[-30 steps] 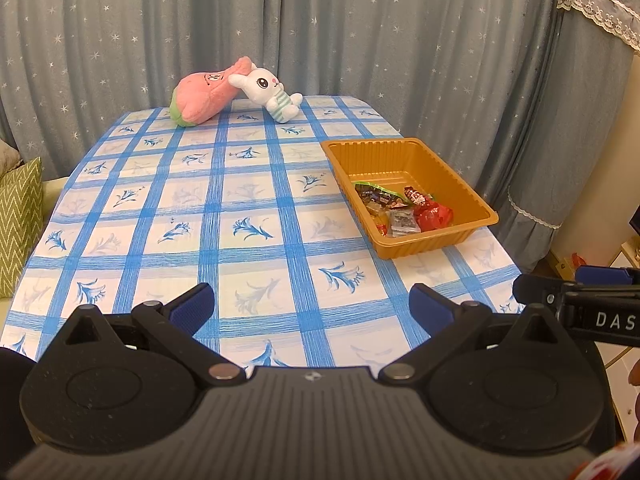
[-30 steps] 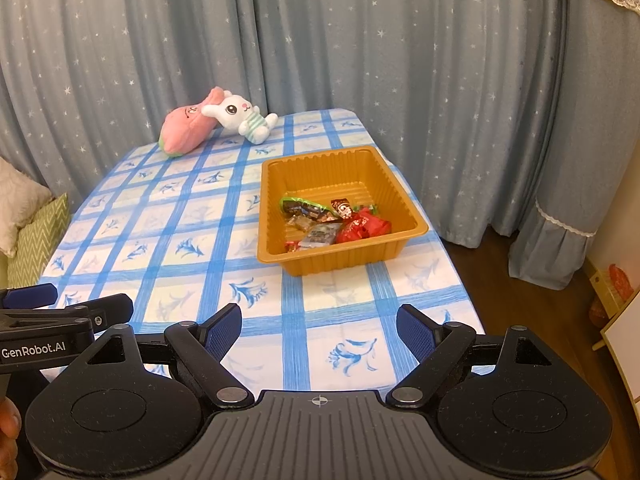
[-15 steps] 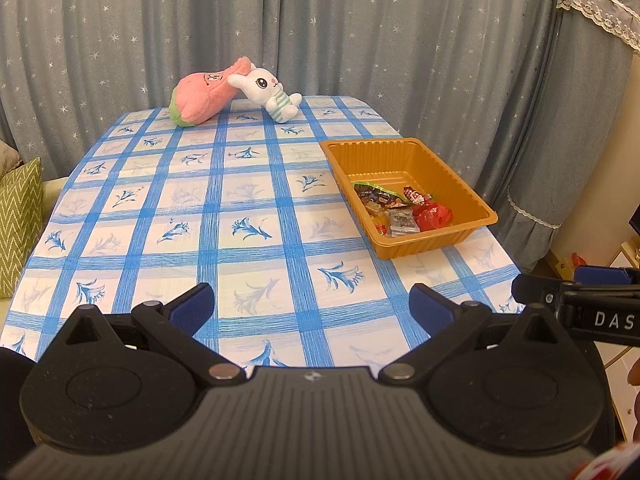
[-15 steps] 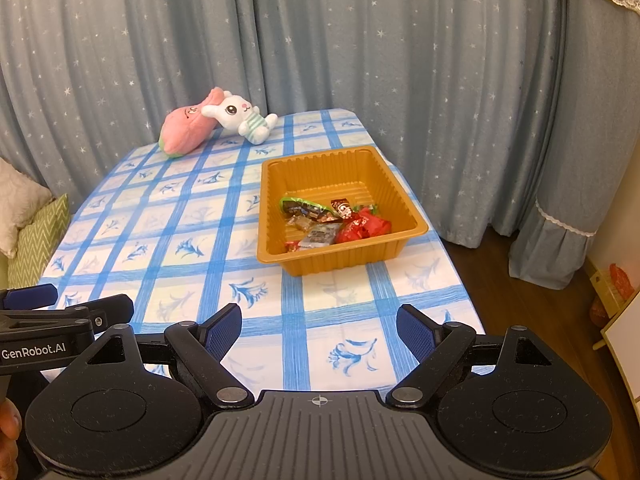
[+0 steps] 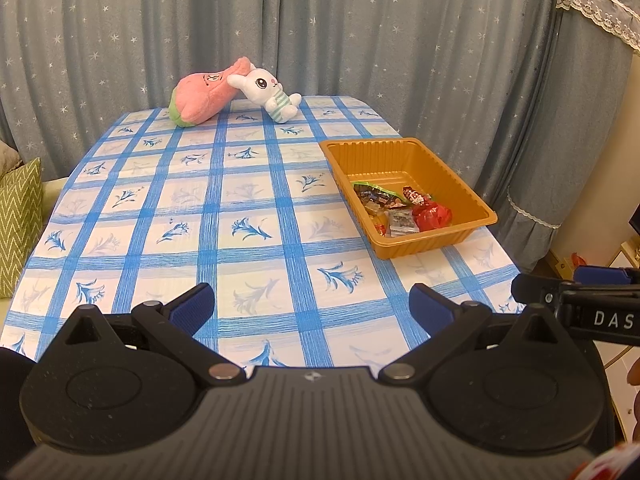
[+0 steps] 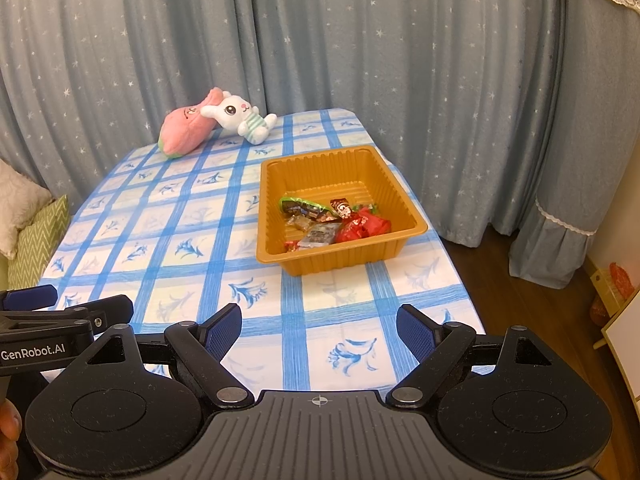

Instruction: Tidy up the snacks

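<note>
An orange plastic tray (image 5: pixel 404 152) sits at the right side of the table; it also shows in the right wrist view (image 6: pixel 320 160). Several wrapped snacks (image 5: pixel 400 210) lie in its near half, among them a red packet (image 6: pixel 364 226) and a green-edged one (image 6: pixel 302 205). My left gripper (image 5: pixel 312 306) is open and empty above the table's near edge. My right gripper (image 6: pixel 319 328) is open and empty, nearer the tray. Each gripper's side shows in the other's view.
A blue-checked tablecloth (image 5: pixel 240 208) covers the table. A pink plush (image 5: pixel 202 98) and a white rabbit plush (image 5: pixel 270 90) lie at the far end. Grey star curtains hang behind. A green cushion (image 5: pixel 18 224) is at the left; wooden floor (image 6: pixel 540 300) lies to the right.
</note>
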### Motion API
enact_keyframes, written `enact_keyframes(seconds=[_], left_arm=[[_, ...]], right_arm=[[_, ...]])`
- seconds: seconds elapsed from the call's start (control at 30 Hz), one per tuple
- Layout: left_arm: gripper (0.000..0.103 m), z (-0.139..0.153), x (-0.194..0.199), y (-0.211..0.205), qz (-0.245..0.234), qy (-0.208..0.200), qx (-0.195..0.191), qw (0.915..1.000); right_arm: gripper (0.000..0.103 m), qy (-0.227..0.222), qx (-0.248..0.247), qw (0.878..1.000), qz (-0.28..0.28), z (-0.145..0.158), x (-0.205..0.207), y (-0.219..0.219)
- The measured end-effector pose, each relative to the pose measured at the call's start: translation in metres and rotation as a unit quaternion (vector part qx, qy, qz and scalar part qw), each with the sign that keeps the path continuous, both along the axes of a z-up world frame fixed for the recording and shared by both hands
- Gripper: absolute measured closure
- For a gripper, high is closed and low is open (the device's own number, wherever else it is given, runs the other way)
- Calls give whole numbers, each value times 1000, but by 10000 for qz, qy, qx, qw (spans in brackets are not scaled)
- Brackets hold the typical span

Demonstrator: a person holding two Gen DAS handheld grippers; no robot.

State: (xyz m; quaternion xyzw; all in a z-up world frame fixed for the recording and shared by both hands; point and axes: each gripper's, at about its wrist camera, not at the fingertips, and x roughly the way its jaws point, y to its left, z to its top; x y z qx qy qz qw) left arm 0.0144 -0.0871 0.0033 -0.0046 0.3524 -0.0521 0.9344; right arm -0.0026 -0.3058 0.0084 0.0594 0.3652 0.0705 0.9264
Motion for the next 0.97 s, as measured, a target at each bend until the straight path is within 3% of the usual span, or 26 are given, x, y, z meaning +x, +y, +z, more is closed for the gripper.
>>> enact_keyframes(seconds=[0.97], left_arm=[[0,1,-1,-6,2,-67,-40,10000]], right_arm=[[19,-3,5,10000,-2,0,0,-1]])
